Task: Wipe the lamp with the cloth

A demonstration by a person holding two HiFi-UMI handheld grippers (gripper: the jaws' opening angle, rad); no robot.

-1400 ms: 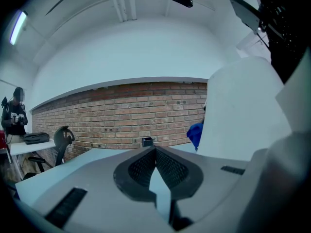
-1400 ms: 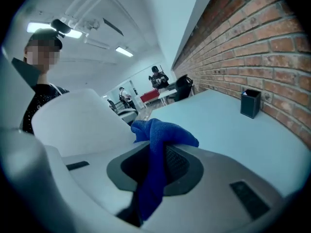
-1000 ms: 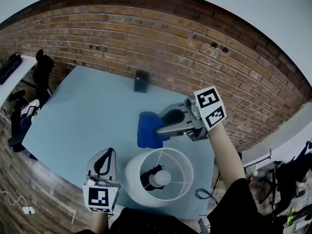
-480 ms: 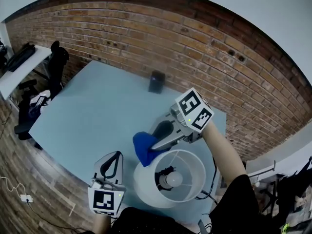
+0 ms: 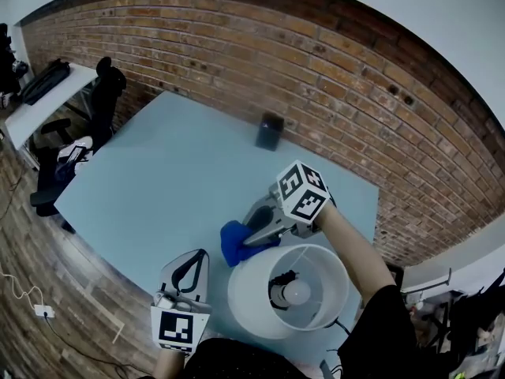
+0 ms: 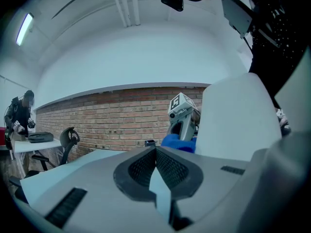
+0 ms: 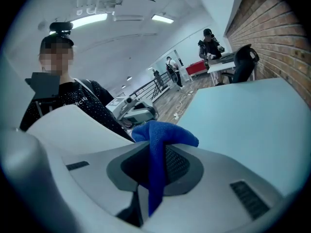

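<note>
Cloth (image 5: 237, 242) left of lamp (image 5: 289, 290)

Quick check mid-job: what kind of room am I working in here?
Probably an office or lab workspace: a brick wall behind the pale blue table, an office chair by a side desk, strip lights overhead.

The cloth (image 7: 163, 132) is seen to be a matt blue fabric with a fine, nubby weave. It is pinched between the dark, mesh-textured pads (image 7: 181, 165) of the right gripper (image 7: 156, 152), whose body is moulded in smooth, matt grey plastic, as is that of the left gripper (image 6: 156, 153). The shade of the lamp (image 5: 256, 294) is shown as smooth, matt white, a slight gloss is carried by the bulb (image 5: 297, 292), the table (image 5: 158, 172) is finished in smooth, matt pale blue, the wall (image 5: 237, 54) is laid in rough brick, and the floor (image 5: 31, 283) is covered in wood-look planks.
</note>
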